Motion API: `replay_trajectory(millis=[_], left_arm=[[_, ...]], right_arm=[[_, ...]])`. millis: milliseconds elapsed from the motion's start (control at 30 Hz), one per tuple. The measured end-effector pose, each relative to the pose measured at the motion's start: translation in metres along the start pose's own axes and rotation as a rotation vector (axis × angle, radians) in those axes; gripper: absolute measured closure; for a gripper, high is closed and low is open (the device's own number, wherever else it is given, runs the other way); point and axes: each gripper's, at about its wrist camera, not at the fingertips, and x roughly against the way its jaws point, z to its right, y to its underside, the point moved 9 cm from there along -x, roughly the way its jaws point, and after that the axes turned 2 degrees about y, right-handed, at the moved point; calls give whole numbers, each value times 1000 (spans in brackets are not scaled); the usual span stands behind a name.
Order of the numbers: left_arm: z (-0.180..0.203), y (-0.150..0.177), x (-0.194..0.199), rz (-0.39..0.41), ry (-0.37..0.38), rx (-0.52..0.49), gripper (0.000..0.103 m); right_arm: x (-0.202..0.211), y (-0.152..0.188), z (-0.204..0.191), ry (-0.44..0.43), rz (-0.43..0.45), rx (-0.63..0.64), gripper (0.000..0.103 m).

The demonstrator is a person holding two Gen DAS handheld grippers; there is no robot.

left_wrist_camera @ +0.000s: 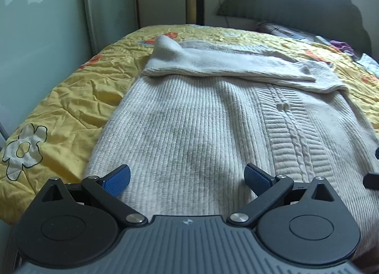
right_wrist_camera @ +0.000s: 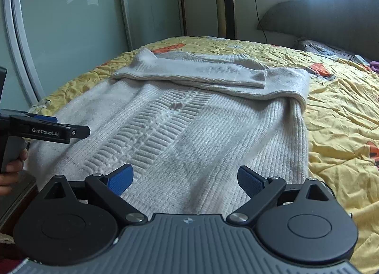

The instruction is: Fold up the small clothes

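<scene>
A cream ribbed knit sweater lies flat on the yellow bedspread, hem toward me. Both sleeves are folded across its chest near the collar. My left gripper hovers over the hem, open, with nothing between its blue pads. My right gripper hangs over the hem further right, also open with nothing between its blue pads. In the right wrist view the left gripper shows from the side at the left edge, held by a hand.
Glass sliding doors run along the bed's left side. A dark padded headboard and a patterned pillow stand at the far right, with small purple and white items beside them. A tall tower unit stands by the back wall.
</scene>
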Motion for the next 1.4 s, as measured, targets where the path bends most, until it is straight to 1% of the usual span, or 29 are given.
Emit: replay_trajectory(millis=[100, 233, 333, 433, 533, 600, 633, 667, 733, 867, 933, 1033, 1100, 1133, 1167, 1267, 1300, 1333, 1367, 1400], left_arm=[[-17, 1, 9, 13, 81, 28, 0], [-52, 1, 25, 57, 95, 66, 0], [-70, 5, 33, 67, 107, 70, 0], [-84, 13, 33, 54, 167, 96, 0], [-96, 23, 27, 13, 239, 191, 0], [-100, 29, 23, -11, 289, 243, 0], [-102, 30, 22, -8, 305, 260, 0], [-100, 30, 22, 0, 313, 266, 1], [-99, 31, 24, 0, 358, 279, 1], [-95, 33, 26, -7, 460, 327, 1], [-91, 35, 27, -7, 502, 338, 1], [-90, 38, 29, -3, 525, 340, 1], [-89, 38, 30, -9, 556, 358, 1], [-88, 39, 31, -12, 576, 367, 2], [-87, 40, 31, -17, 598, 374, 4], [-85, 41, 30, -17, 636, 387, 6], [-84, 42, 31, -16, 645, 389, 7], [-83, 44, 31, -19, 655, 391, 14], [-82, 45, 30, -27, 664, 391, 25], [-82, 47, 30, -36, 668, 393, 32]], right_arm=[[5, 4, 3, -12, -2, -10, 15], [8, 10, 5, -7, -5, -5, 18], [9, 13, 7, -12, -10, -13, 19], [10, 14, 10, 0, -8, -18, 19], [14, 13, 20, 30, 6, -35, 19], [17, 13, 28, 45, 10, -56, 19], [18, 13, 33, 50, 10, -67, 19], [20, 14, 38, 53, 11, -78, 19], [24, 14, 49, 58, 12, -108, 19], [37, 16, 79, 40, 13, -219, 19], [44, 20, 95, 17, 13, -276, 19], [50, 30, 110, -21, -13, -343, 24], [50, 40, 117, -52, -41, -390, 33], [48, 45, 118, -79, -58, -418, 36], [46, 50, 117, -111, -79, -445, 41], [44, 59, 101, -206, -105, -455, 42], [44, 60, 93, -250, -114, -458, 43], [42, 61, 84, -303, -124, -463, 43], [41, 61, 75, -340, -133, -465, 44], [38, 62, 66, -375, -141, -462, 45]])
